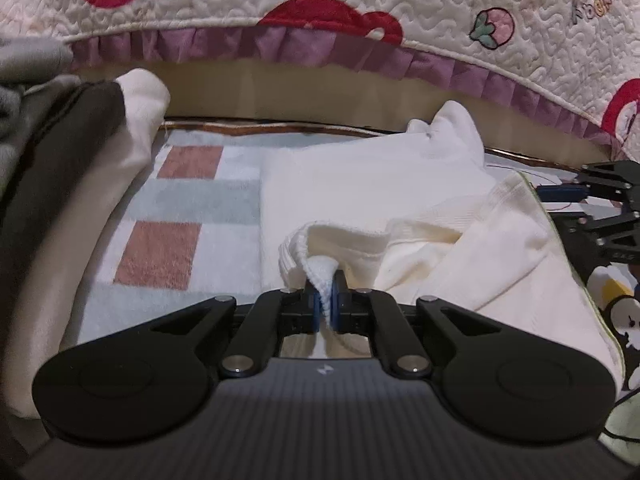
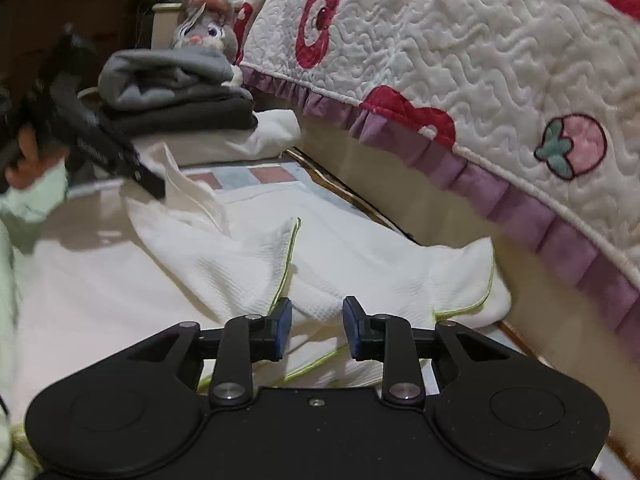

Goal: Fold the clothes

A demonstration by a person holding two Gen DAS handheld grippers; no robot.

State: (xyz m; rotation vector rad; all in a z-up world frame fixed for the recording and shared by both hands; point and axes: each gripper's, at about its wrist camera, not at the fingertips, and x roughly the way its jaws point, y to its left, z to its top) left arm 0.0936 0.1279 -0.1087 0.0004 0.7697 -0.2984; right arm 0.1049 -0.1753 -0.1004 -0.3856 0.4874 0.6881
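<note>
A quilted bedspread (image 2: 460,60) with red motifs, a strawberry and a purple ruffle hangs over the bed's edge along the far side of the work area. To the left a stack of folded clothes (image 2: 180,92), grey and charcoal on top of white, stands beside a grey plush rabbit (image 2: 204,28). The white garment with green-yellow trim (image 2: 248,264) lies rumpled on a checked towel (image 1: 176,216) of pink, pale blue and white blocks, close to the bed base. The left gripper (image 1: 327,292) points down at a slant, its blue pads clamped on a ribbed white edge of the garment, held by a hand (image 2: 24,156) in a pale green sleeve. The right gripper (image 2: 316,328) hovers low over the garment's near fold, jaws parted, gripping nothing.
</note>
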